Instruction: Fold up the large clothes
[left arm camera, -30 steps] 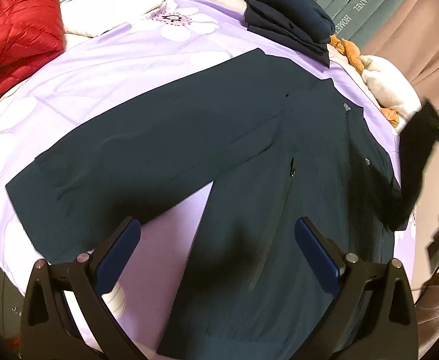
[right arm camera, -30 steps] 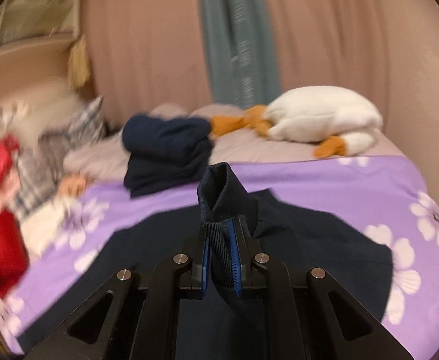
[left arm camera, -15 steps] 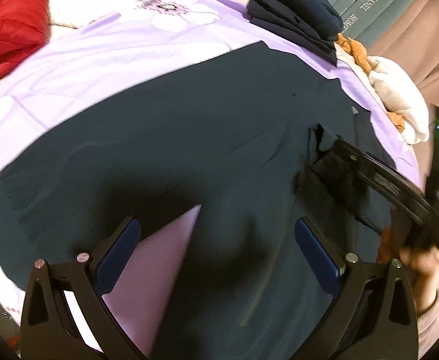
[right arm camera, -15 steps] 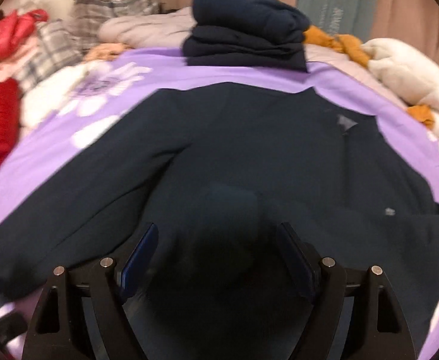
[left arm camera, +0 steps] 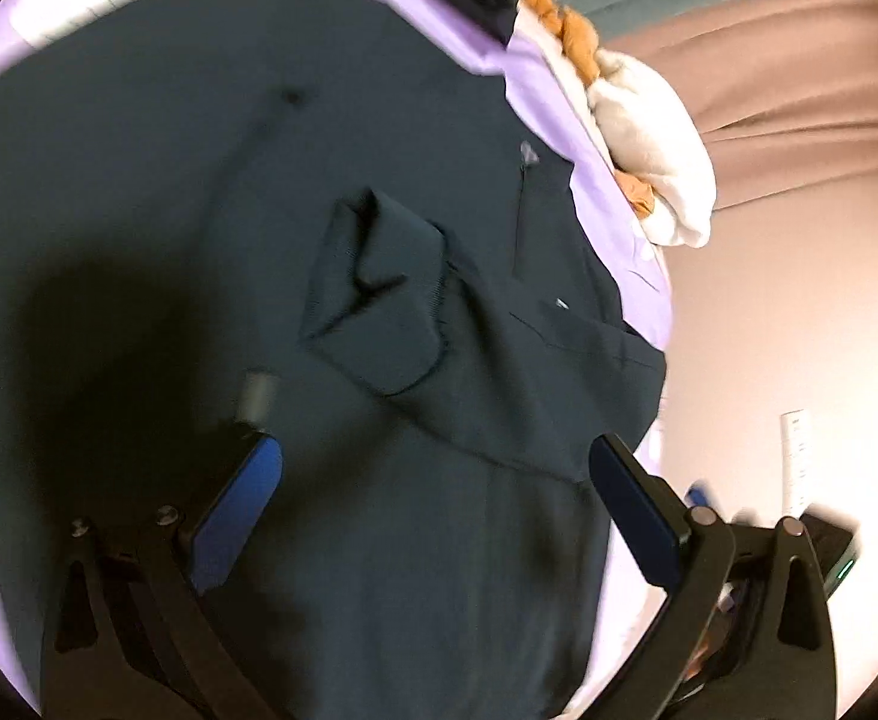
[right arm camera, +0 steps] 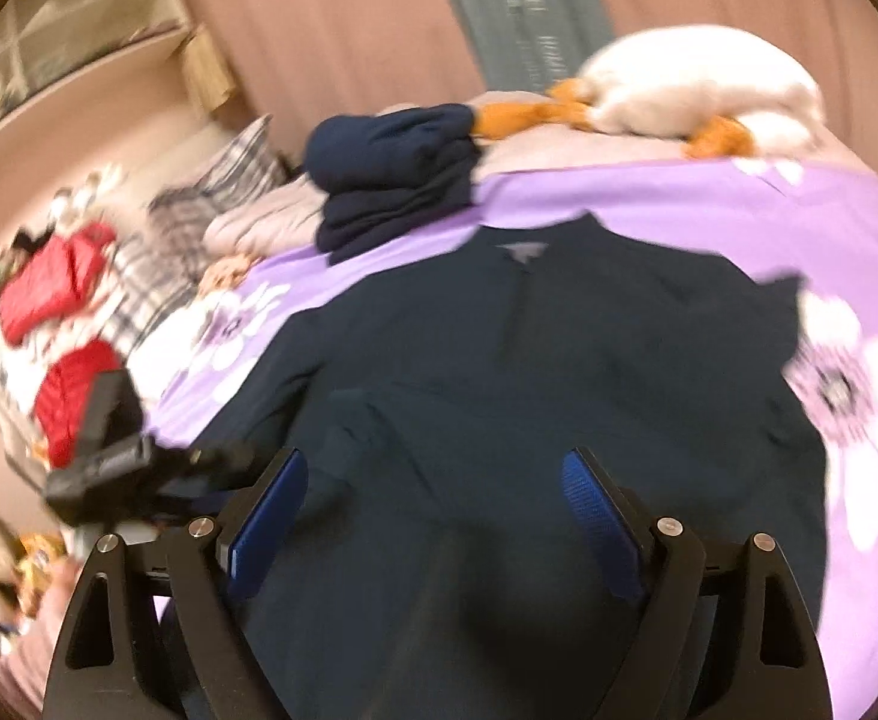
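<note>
A large dark navy zip-up jacket [right arm camera: 559, 372] lies spread on the purple flowered bedsheet [right arm camera: 829, 228]. One sleeve is folded over its body, the ribbed cuff [left arm camera: 379, 300] resting on the chest in the left wrist view. My left gripper [left arm camera: 439, 498] is open and empty, hovering close over the jacket's lower body [left arm camera: 409, 570]. My right gripper [right arm camera: 433, 498] is open and empty above the jacket's hem side. The left gripper also shows blurred at the left of the right wrist view [right arm camera: 103, 462].
A stack of folded navy clothes [right arm camera: 397, 168] sits at the head of the bed beside a white and orange plush duck [right arm camera: 679, 90]. Red padded garments [right arm camera: 67, 360] and checked pillows [right arm camera: 211, 198] lie at the far left. The bed's edge and a wall [left arm camera: 799, 312] are at right.
My right gripper opened and let go of the sleeve cuff, which now lies on the jacket's chest, then pulled back. My left gripper moved lower and to the right over the jacket.
</note>
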Available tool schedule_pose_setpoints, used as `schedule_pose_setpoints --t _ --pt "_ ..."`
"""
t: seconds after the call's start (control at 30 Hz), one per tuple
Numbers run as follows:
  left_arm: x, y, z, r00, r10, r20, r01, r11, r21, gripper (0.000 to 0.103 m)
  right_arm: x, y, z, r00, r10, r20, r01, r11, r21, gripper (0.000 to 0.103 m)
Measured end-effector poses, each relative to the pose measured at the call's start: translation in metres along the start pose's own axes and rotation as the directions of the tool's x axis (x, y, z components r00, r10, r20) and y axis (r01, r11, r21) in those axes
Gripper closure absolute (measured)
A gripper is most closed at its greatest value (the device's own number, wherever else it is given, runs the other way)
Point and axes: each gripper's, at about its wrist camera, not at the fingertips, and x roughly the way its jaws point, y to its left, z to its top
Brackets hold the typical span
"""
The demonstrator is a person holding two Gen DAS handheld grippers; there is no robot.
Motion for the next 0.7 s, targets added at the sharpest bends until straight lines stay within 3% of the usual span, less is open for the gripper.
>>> schedule_pose_setpoints --t 0.13,0.2,0.37,0.5,0.57,0.63,0.67,0.7 --pt "0.011 -0.006 0.021 0.993 0.085 0.080 -0.085 0.996 -0.004 0.003 -0.013 -0.025 -0.019 1.000 -0.005 0.010 0.004 0.997 0.073 0.016" --pt "0.011 -0.008 0.030 0.994 0.054 0.099 -0.055 0.998 0.007 0.004 -0.018 -0.035 -0.023 1.000 -0.004 0.011 0.003 0.996 0.093 0.016" --pt "0.030 -0.006 0.048 0.997 0.071 0.038 -0.071 0.997 0.001 0.023 -0.019 -0.055 -0.031 1.000 -0.009 0.008 0.008 0.991 0.135 0.016" --pt "0.036 -0.007 0.050 0.998 0.060 0.019 -0.061 0.998 0.015 0.024 -0.014 -0.060 -0.032 1.000 0.009 0.009 -0.010 0.986 0.164 0.016" --pt "0.037 -0.008 0.052 0.998 0.055 0.016 -0.055 0.998 0.024 0.040 -0.013 -0.066 -0.033 1.000 0.010 0.008 -0.011 0.985 0.172 0.016" --pt "0.043 -0.007 0.057 0.997 0.075 -0.011 -0.075 0.997 0.025 0.074 -0.007 -0.066 -0.033 1.000 0.008 0.001 -0.008 0.983 0.185 0.016" --pt "0.045 -0.006 0.058 0.996 0.082 -0.024 -0.081 0.996 0.024 0.081 -0.008 -0.069 -0.036 1.000 0.010 0.000 -0.010 0.982 0.190 0.016" --pt "0.047 -0.004 0.059 0.996 0.082 -0.041 -0.081 0.997 0.019 0.081 -0.006 -0.068 -0.036 1.000 0.012 -0.002 -0.011 0.980 0.196 0.016"
